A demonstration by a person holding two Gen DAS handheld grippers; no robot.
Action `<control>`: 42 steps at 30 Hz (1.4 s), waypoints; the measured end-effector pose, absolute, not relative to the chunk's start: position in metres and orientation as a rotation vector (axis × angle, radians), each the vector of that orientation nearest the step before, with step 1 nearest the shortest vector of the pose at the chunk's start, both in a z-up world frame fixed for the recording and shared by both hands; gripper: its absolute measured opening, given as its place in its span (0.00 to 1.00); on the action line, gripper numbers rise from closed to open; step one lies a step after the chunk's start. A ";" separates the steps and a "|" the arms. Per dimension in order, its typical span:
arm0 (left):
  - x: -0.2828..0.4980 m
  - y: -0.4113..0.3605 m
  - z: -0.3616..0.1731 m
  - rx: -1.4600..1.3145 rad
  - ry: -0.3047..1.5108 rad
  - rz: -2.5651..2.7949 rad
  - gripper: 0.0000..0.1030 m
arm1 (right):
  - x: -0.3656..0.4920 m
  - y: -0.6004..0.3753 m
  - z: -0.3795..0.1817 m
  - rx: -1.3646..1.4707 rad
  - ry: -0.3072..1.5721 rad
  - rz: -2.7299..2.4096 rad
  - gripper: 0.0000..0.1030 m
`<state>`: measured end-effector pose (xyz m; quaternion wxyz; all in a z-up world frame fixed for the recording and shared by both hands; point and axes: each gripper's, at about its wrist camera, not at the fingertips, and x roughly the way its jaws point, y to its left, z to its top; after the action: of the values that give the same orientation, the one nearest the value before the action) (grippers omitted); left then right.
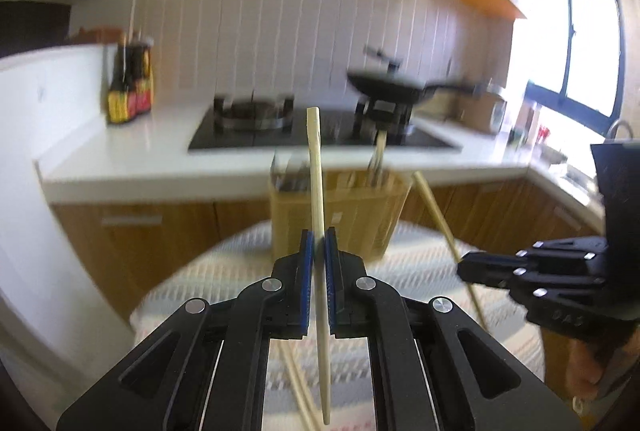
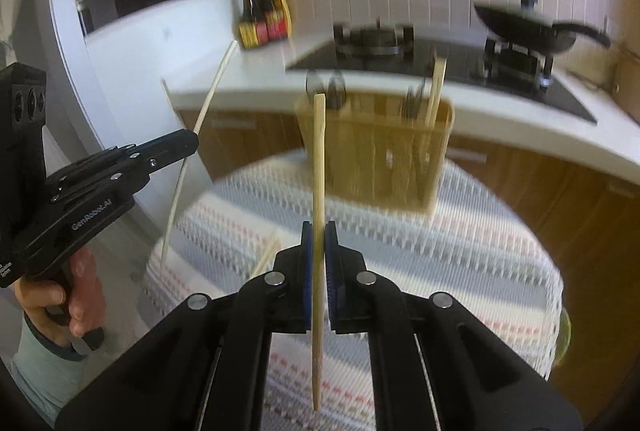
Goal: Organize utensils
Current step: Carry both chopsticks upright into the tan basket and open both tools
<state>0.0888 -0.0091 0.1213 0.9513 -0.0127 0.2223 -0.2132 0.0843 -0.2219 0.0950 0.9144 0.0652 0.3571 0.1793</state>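
Two chopsticks aloft above striped table (image 2: 440,251): pale chopstick (image 1: 318,191) clamped upright in left gripper (image 1: 319,251), tan chopstick (image 2: 319,171) pinched in right gripper (image 2: 319,243). One wooden holder (image 2: 380,151) behind; one loose chopstick (image 1: 298,387) below.

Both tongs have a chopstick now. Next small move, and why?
Probably carry the left tongs forward over the wooden utensil holder and lower their chopstick in. Both tongs are shut on upright chopsticks above the table, and the holder stands just ahead with chopsticks already in its right slot.
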 end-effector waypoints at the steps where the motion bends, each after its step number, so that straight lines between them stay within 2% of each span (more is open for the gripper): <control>1: 0.090 -0.010 0.127 -0.035 0.426 -0.442 0.04 | 0.087 -0.226 0.100 0.147 0.711 0.374 0.04; 7: 0.099 -0.011 0.156 -0.125 0.239 -0.507 0.04 | 0.109 -0.250 0.122 0.228 0.578 0.384 0.04; 12: 0.119 -0.020 0.168 -0.168 0.167 -0.507 0.04 | 0.137 -0.279 0.132 0.348 0.502 0.390 0.04; 21: 0.179 -0.034 0.161 -0.165 0.129 -0.462 0.04 | 0.186 -0.300 0.146 0.315 0.372 0.282 0.04; 30: 0.220 -0.040 0.146 -0.129 0.037 -0.389 0.04 | 0.226 -0.289 0.133 0.248 0.297 0.249 0.04; 36: 0.244 -0.040 0.130 -0.158 0.046 -0.402 0.04 | 0.241 -0.274 0.119 0.158 0.262 0.200 0.04; 42: 0.265 -0.037 0.114 -0.185 0.081 -0.442 0.04 | 0.250 -0.281 0.109 0.201 0.253 0.166 0.04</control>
<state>0.2655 -0.0369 0.1143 0.9706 -0.0917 0.0401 -0.2189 0.2498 -0.2806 0.1086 0.9835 0.1000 0.1260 0.0827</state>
